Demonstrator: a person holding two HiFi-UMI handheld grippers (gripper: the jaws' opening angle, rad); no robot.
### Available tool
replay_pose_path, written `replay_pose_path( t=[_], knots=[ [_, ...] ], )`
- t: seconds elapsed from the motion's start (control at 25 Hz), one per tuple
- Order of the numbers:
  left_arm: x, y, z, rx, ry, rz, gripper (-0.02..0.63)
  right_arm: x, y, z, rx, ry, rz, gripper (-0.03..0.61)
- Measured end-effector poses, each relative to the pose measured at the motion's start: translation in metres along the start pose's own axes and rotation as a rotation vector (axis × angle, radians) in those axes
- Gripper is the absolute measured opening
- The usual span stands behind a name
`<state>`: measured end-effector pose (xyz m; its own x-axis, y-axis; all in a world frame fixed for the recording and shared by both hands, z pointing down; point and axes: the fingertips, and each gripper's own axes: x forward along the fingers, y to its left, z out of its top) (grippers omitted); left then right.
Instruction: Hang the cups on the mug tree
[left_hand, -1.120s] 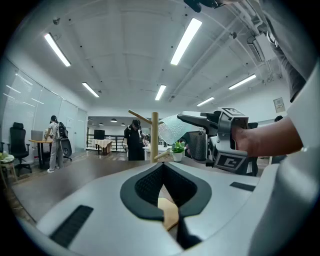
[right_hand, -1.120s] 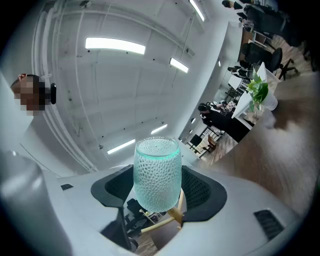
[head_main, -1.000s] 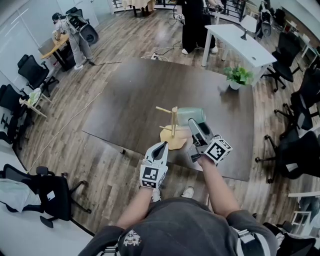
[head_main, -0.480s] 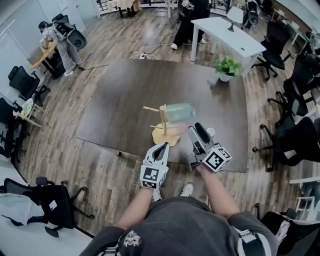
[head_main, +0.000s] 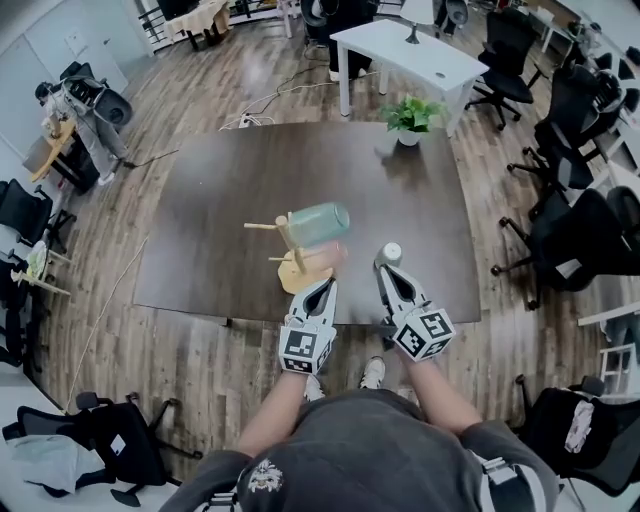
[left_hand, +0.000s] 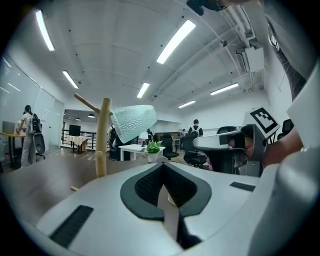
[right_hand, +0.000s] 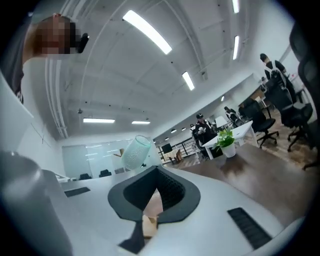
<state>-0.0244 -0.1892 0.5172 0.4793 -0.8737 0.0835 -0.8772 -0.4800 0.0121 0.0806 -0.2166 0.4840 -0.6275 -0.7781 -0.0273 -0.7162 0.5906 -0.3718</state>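
A wooden mug tree (head_main: 289, 247) stands on the dark table (head_main: 220, 200) near its front edge. A pale green ribbed cup (head_main: 319, 221) hangs tilted on one of its pegs, also seen as the cup (left_hand: 132, 122) beside the tree's post (left_hand: 102, 140) and as the cup (right_hand: 134, 152). A small white cup (head_main: 391, 252) sits on the table to the right. My left gripper (head_main: 322, 288) (left_hand: 162, 172) is shut and empty, just short of the tree's base. My right gripper (head_main: 384, 268) (right_hand: 156, 182) has just been closing, with nothing between its jaws, close to the white cup.
A potted plant (head_main: 408, 118) stands at the table's far right corner. Behind it is a white desk (head_main: 400, 50). Office chairs (head_main: 580, 240) crowd the right side, and people stand at the back and far left. The table's front edge (head_main: 300, 322) runs under my grippers.
Both grippers have drawn back from the tree toward the table's front edge. The right gripper has left the green cup hanging on the peg and its jaws have shut.
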Motion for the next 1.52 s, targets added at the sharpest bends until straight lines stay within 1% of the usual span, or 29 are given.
replay_pose_path(
  t=[0.08,0.2,0.4,0.52,0.64,0.88,1.12,1.16,1.2,1.24,1.32,1.52],
  knots=[
    [0.008,-0.011,0.001,-0.002,-0.002,-0.039,0.006,-0.010,-0.003,-0.002,-0.069,0.010,-0.025,0.026],
    [0.020,-0.028,0.003,0.008,-0.002,-0.096,0.006,-0.022,-0.011,-0.004,-0.135,0.029,-0.058,0.026],
    [0.037,-0.044,0.011,0.018,-0.031,-0.136,0.006,-0.039,-0.032,-0.010,-0.225,0.055,-0.135,0.026],
    [0.048,-0.052,0.008,0.023,-0.018,-0.153,0.006,-0.046,-0.053,-0.019,-0.222,0.068,-0.180,0.026],
    [0.058,-0.059,-0.001,0.021,-0.001,-0.166,0.006,-0.046,-0.070,-0.031,-0.224,0.101,-0.199,0.026],
    [0.076,-0.064,-0.016,0.021,0.029,-0.161,0.006,-0.037,-0.095,-0.050,-0.286,0.163,-0.200,0.028],
    [0.093,-0.062,-0.033,0.015,0.063,-0.125,0.006,-0.023,-0.121,-0.077,-0.242,0.236,-0.177,0.031],
    [0.095,-0.062,-0.037,0.012,0.070,-0.119,0.006,-0.021,-0.124,-0.082,-0.235,0.253,-0.171,0.041],
    [0.096,-0.062,-0.041,0.010,0.077,-0.115,0.006,-0.018,-0.127,-0.086,-0.228,0.270,-0.166,0.091],
    [0.098,-0.061,-0.044,0.012,0.085,-0.108,0.006,-0.015,-0.131,-0.091,-0.222,0.287,-0.163,0.162],
    [0.100,-0.058,-0.046,0.018,0.100,-0.090,0.006,-0.009,-0.136,-0.099,-0.227,0.319,-0.162,0.223],
    [0.104,-0.050,-0.052,0.015,0.120,-0.055,0.006,0.011,-0.151,-0.122,-0.265,0.404,-0.150,0.297]
  ],
)
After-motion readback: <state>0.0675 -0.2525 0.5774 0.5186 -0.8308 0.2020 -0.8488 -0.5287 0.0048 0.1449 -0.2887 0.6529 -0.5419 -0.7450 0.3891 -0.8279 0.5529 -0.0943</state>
